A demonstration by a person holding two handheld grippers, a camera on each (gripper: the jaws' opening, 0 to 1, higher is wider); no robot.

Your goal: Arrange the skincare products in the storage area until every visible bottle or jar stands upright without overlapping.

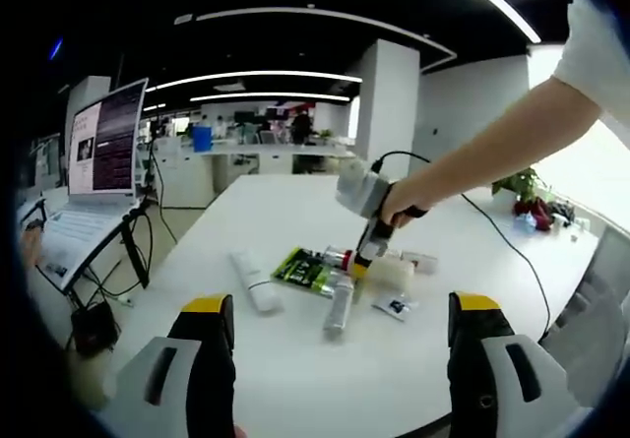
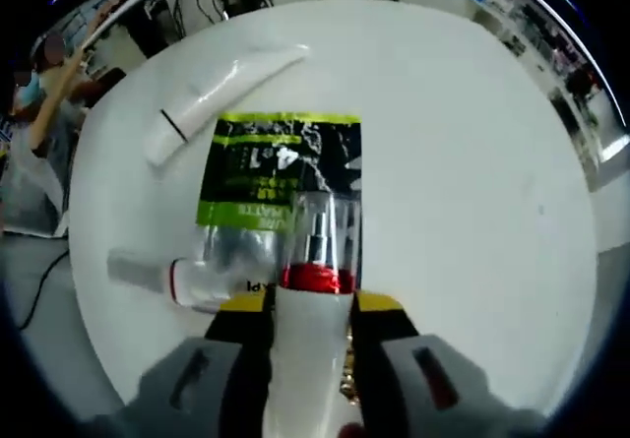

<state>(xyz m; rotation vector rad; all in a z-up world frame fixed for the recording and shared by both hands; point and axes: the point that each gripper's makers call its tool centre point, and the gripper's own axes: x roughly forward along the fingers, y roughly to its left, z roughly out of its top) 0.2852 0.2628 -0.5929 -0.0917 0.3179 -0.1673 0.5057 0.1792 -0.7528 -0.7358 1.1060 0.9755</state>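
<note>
A white worktop lay beneath the tool. An open laptop on a stand stood far left of it. A potted plant sat far right.
</note>
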